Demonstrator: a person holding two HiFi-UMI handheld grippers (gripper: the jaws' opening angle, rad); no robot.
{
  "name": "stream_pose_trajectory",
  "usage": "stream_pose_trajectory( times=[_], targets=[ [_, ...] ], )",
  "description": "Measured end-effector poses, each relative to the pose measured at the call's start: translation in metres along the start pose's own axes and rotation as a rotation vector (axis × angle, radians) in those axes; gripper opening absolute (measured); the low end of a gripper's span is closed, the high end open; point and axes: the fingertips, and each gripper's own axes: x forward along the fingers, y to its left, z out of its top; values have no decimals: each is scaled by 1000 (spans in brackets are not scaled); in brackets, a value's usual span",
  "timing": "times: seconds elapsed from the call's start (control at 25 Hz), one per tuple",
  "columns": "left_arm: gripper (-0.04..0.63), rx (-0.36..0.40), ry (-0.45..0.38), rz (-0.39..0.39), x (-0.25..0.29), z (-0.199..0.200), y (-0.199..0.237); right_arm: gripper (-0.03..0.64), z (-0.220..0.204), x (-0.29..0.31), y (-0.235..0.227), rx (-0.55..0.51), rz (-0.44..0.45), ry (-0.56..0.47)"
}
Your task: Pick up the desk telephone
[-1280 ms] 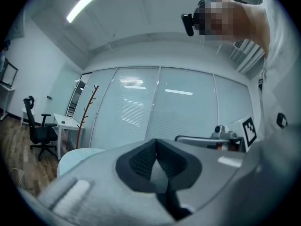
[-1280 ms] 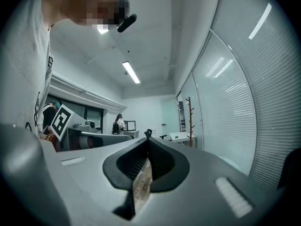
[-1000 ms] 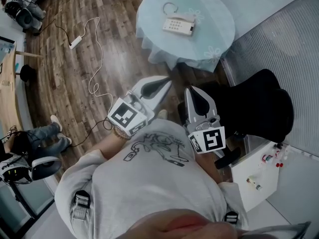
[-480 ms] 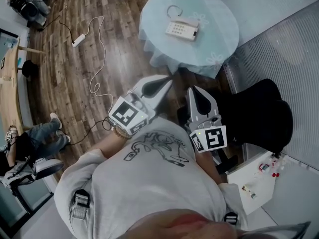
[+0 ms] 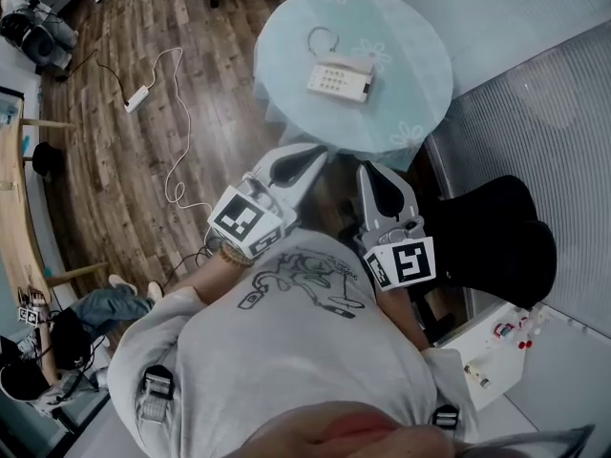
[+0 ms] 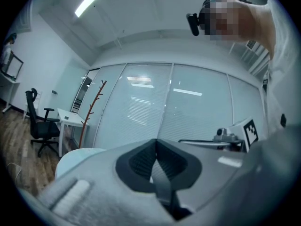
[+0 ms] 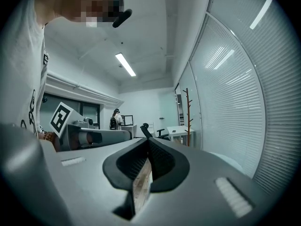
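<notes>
The wooden floor (image 5: 115, 189) fills the left half of the head view. A round table (image 5: 415, 60) with a pale blue cloth stands at upper centre, ahead of the person. A black chair (image 5: 501, 237) sits at the right, near the table's closer edge.

The left gripper (image 5: 321, 152) and the right gripper (image 5: 367, 168) are held side by side in front of the person's chest, both pointing toward the table. In the left gripper view the jaws are fully together, pad against pad, with nothing between them. The right gripper view shows the same state, closed and empty. Neither gripper touches anything.

The desk telephone (image 5: 339, 76) is white and lies flat near the middle of the table with its handset on the cradle, well apart from both grippers. A white power strip (image 5: 136, 96) lies on the floor at upper left, with its cable trailing.
</notes>
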Motion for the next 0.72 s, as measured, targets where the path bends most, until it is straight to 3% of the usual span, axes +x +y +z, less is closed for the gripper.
stream_pose_trajectory(
  times=[0.4,0.72],
  targets=[
    [2,-24,22,-20,59,16,130,6,1,134,-63,-13,-23,38],
    [2,-19,26,-80,103,41,195,5,24,209,-95,-39,-56,33]
  ],
)
